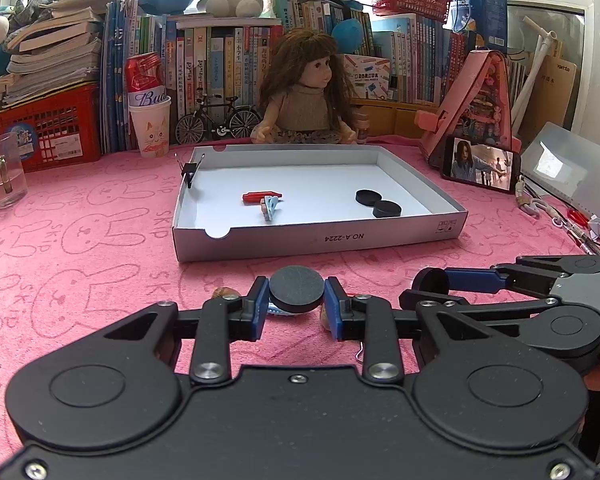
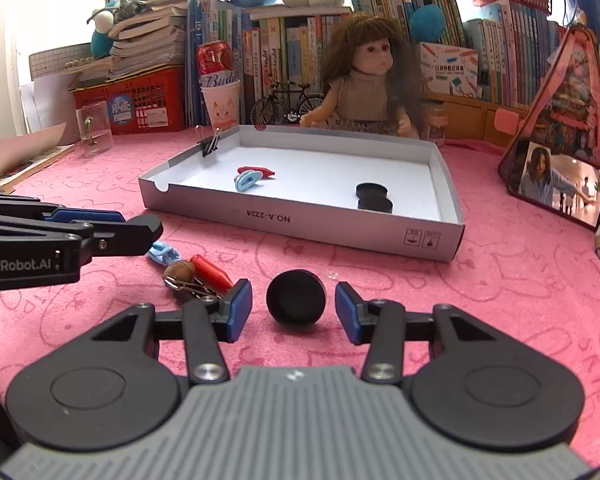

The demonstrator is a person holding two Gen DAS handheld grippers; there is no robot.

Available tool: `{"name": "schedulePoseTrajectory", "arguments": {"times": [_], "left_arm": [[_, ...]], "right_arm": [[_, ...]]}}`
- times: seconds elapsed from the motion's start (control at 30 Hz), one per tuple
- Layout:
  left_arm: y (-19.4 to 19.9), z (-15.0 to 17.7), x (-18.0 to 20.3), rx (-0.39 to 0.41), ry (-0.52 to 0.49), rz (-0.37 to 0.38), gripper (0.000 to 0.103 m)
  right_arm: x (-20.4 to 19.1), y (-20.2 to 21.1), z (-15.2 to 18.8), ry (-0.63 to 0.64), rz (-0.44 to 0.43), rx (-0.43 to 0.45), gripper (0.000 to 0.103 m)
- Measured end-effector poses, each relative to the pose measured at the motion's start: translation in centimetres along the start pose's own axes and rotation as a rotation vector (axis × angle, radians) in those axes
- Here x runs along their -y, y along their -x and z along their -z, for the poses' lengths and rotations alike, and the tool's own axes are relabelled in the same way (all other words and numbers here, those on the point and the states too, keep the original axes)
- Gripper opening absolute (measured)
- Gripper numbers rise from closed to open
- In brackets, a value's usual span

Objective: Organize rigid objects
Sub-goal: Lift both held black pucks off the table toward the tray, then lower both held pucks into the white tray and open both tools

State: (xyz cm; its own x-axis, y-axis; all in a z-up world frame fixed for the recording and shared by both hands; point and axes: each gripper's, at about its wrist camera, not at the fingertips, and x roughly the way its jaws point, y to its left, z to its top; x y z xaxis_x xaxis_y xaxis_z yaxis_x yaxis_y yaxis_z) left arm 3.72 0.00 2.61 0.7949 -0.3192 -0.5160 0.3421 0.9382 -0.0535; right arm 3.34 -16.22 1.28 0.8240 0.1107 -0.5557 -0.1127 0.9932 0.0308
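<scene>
Left wrist view: left gripper [image 1: 296, 300] pinches a black disc [image 1: 296, 289] by its rim, near side of the white tray [image 1: 320, 236]; two more discs [image 1: 378, 203] lie inside.
Right wrist view: right gripper [image 2: 294, 307] spread around a second disc [image 2: 296, 297] on the pink cloth [image 2: 500, 280], apparently not touching.
Handling: likely light, stiff, smooth; grip opposite edges.

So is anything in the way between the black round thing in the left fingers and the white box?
Nothing visible blocks it. The black disc sits between the left gripper's fingers, and only bare pink cloth lies between it and the white box. It would only need to lift over the box's low front wall.
</scene>
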Motion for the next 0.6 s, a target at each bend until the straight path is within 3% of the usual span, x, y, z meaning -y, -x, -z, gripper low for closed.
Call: {"name": "schedulePoseTrajectory", "arguments": {"times": [0.07, 0.6], "left_arm": [[-0.1, 0.0, -0.1, -0.001, 0.003, -0.002, 0.028], [-0.6, -2.2, -1.1, 0.025, 0.032, -0.027, 0.028]], "right_arm": [[0.0, -0.1, 0.0, -0.004, 0.002, -0.007, 0.038], [0.8, 1.6, -2.0, -0.009, -0.013, 0.043, 0.038]]}}
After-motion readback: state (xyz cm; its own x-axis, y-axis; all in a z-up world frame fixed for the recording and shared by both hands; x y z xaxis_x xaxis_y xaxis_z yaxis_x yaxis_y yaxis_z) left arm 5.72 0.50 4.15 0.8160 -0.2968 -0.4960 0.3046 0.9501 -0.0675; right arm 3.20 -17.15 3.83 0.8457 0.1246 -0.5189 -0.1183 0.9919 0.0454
